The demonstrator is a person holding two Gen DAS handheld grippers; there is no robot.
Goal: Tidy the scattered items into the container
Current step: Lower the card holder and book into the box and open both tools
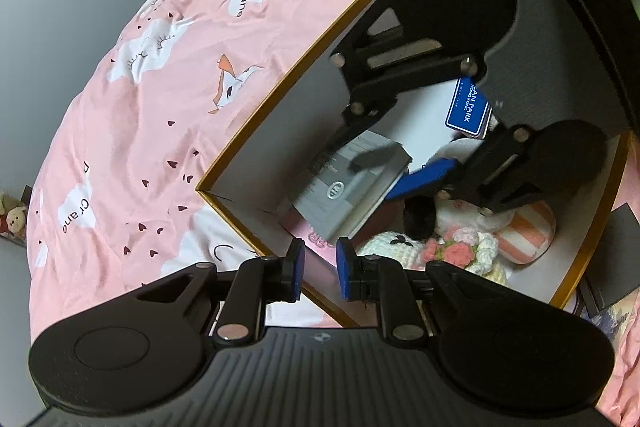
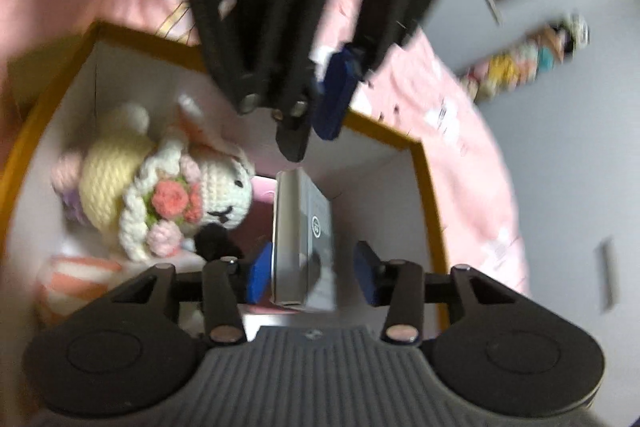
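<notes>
Right gripper point(image 2: 314, 277): jaws part open, not clamping; the grey carton point(image 2: 303, 239) stands on edge between them, inside the box point(image 2: 424, 163). Carton: light, stiff, smooth; grip across its flat faces. Left gripper point(image 1: 320, 269): shut, empty, over the box rim. Deeper in the box: soft crochet doll point(image 2: 188, 195)

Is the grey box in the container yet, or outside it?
In: the grey box sits inside the container, between the right gripper's open jaws.
</notes>
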